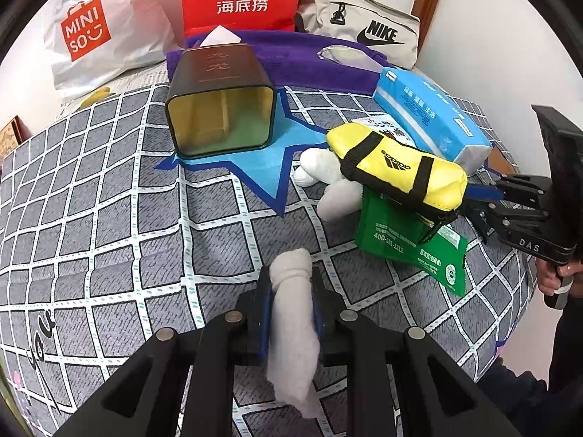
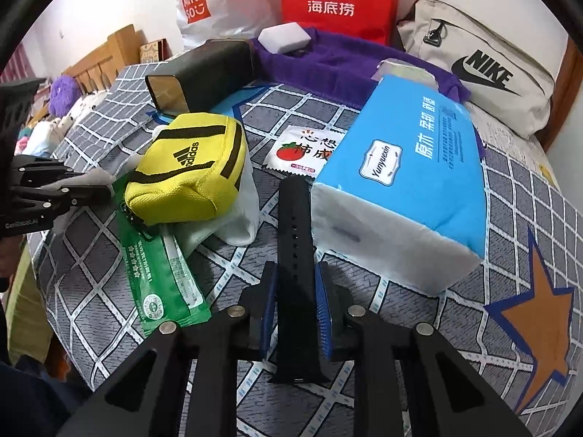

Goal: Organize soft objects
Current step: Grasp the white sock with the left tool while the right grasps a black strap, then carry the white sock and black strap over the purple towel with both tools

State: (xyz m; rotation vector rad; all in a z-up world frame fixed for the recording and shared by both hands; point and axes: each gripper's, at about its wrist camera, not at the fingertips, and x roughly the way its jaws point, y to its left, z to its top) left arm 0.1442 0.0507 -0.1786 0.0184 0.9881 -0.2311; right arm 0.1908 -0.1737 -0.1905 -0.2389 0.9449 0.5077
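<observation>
My left gripper [image 1: 291,291] is shut on a rolled white sock [image 1: 293,320] and holds it over the checked bed cover. My right gripper [image 2: 295,287] is closed around a black watch strap [image 2: 295,255], which lies lengthwise between the blue pads [image 2: 322,313]. A yellow Adidas pouch [image 1: 397,171] [image 2: 189,171] rests on white socks [image 1: 328,178] [image 2: 237,215] and a green packet [image 1: 411,240] [image 2: 164,273]. An open dark tin [image 1: 218,105] [image 2: 196,73] lies on its side. The right gripper also shows in the left wrist view [image 1: 484,196], beside the pouch.
A blue tissue pack [image 2: 400,178] [image 1: 430,116] lies right of the strap. A tomato sachet [image 2: 302,153], a purple towel [image 2: 328,62], a white sponge [image 2: 284,38], a Nike bag [image 2: 484,65], a red bag [image 2: 339,0] and a Miniso bag [image 1: 94,32] sit behind.
</observation>
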